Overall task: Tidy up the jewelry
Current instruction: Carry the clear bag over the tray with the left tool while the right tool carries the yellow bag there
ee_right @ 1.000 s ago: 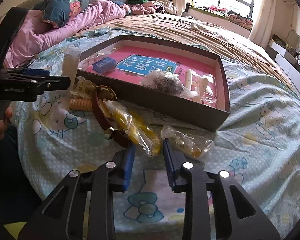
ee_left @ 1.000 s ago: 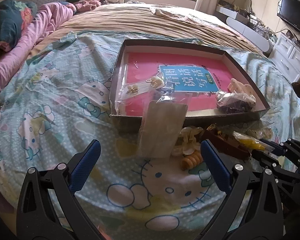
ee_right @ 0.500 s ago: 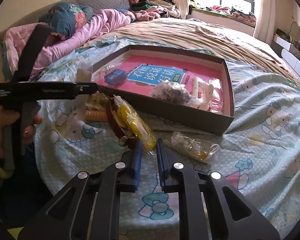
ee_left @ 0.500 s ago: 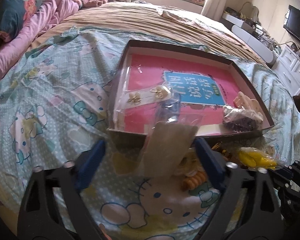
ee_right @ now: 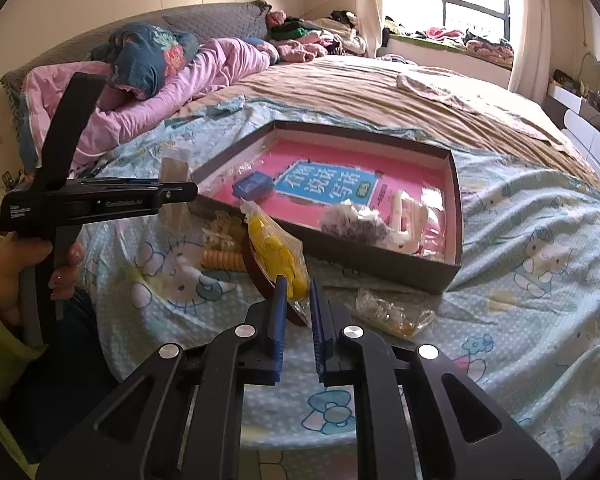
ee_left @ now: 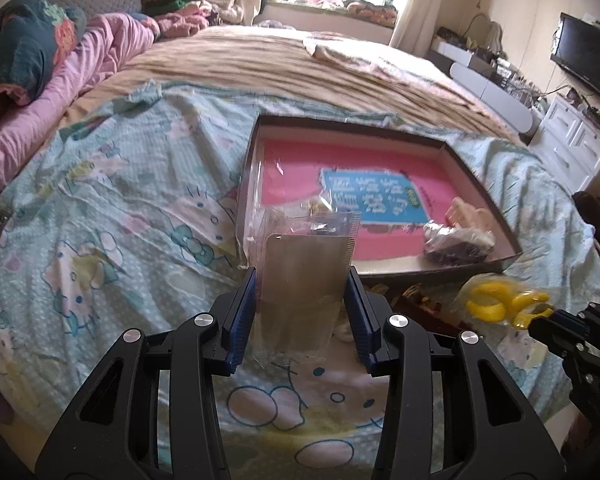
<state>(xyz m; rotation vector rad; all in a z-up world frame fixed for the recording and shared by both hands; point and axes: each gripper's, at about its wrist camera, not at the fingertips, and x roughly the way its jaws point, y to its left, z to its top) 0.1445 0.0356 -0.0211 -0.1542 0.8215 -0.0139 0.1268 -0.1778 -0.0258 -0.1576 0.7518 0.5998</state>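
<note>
My left gripper (ee_left: 302,284) has a clear packet with a grey card (ee_left: 306,276) upright between its blue pads. The jaws are closing and the pads touch the card's two edges. The right wrist view shows that left gripper (ee_right: 190,191) side-on, with the packet (ee_right: 174,168) raised off the bed. My right gripper (ee_right: 299,294) is shut on the lower end of a clear bag with a yellow piece (ee_right: 274,246), which hangs lifted. The left wrist view shows the same yellow bag (ee_left: 496,304) at the right gripper (ee_left: 540,316). Beyond them lies the shallow dark box (ee_right: 380,260) (ee_left: 480,196) with a pink book.
On the cartoon bedsheet by the box lie a brown band (ee_right: 254,276), an orange spiral tie (ee_right: 220,262) and a clear bag of small pieces (ee_right: 392,312). Inside the box are a blue piece (ee_right: 252,186), a dark bead bag (ee_right: 352,220) and a cream clip (ee_right: 408,216). A person's hand (ee_right: 4,272) holds the left gripper.
The left jaws have come in from wide apart onto the card packet and it has risen off the sheet. The right jaws closed fully on the yellow bag and lifted it.
</note>
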